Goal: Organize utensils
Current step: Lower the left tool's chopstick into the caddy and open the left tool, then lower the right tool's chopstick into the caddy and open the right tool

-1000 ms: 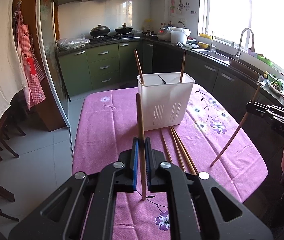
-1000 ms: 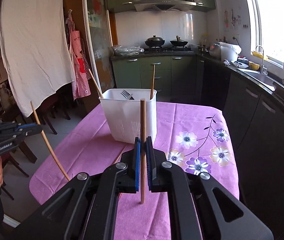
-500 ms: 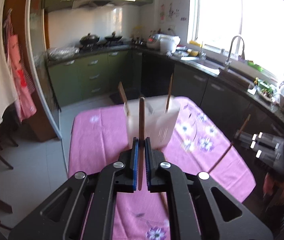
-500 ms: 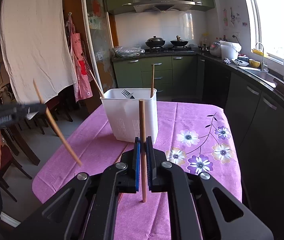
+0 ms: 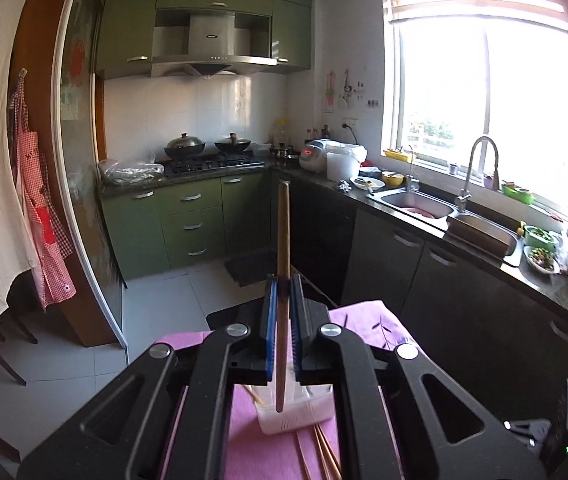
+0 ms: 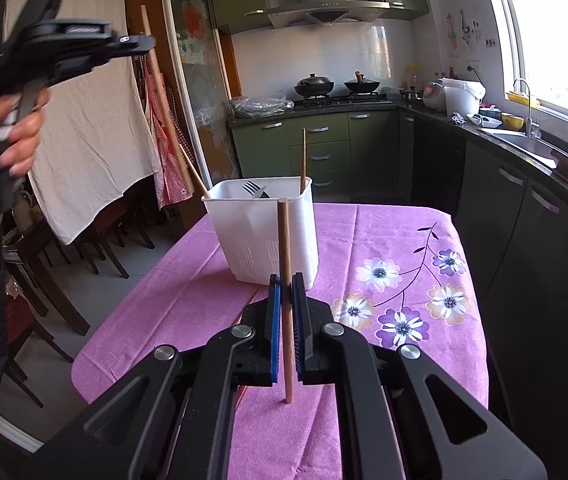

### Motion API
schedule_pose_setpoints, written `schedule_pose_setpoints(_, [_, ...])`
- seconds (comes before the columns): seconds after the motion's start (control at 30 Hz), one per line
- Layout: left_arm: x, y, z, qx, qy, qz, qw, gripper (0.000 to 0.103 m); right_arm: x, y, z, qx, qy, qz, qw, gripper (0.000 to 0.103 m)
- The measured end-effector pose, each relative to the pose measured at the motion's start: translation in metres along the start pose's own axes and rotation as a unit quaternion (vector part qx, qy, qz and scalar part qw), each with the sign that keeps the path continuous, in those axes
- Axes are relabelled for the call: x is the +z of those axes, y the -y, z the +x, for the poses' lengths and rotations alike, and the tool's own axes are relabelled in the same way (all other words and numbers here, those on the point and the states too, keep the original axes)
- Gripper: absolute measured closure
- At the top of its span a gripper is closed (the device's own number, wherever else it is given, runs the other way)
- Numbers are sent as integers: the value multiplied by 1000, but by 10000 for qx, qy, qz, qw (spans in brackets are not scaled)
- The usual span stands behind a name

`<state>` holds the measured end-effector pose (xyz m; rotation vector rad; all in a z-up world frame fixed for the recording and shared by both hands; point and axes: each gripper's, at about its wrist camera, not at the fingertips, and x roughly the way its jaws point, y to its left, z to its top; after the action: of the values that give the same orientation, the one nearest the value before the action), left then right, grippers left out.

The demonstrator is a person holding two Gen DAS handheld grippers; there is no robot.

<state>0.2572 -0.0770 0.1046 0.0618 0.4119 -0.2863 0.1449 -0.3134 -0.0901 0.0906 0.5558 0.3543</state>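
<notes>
My left gripper (image 5: 283,292) is shut on a wooden chopstick (image 5: 283,240) that stands upright between its blue pads. It is raised high above the white utensil holder (image 5: 296,416), which shows far below between the gripper arms. In the right wrist view the left gripper (image 6: 140,42) hangs at the upper left, a hand on its handle, its chopstick (image 6: 162,96) slanting down. My right gripper (image 6: 286,296) is shut on another upright chopstick (image 6: 285,264), low over the pink tablecloth (image 6: 364,240), just in front of the holder (image 6: 264,236). A fork (image 6: 254,189) and two chopsticks stand in the holder.
Several loose chopsticks (image 5: 324,456) lie on the cloth beside the holder. Dark chairs (image 6: 96,240) stand left of the table, with a white cloth (image 6: 84,120) hanging above them. Green cabinets, a stove and a sink counter (image 6: 544,152) line the back and right.
My left gripper has risen well above the table with its chopstick, so the holder dropped to the bottom of its view. The right gripper stayed put.
</notes>
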Motion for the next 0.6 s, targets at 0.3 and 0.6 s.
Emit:
schedule_pose_setpoints(0.3, [-29, -12, 73, 45, -608, -188, 9980, 97, 0, 1, 1, 48, 2, 23, 10000, 97])
schedule_pose_setpoints(0.6, [-86, -15, 67, 27, -715, -273, 9971, 58, 14, -1, 9, 192, -15, 43, 9998, 97])
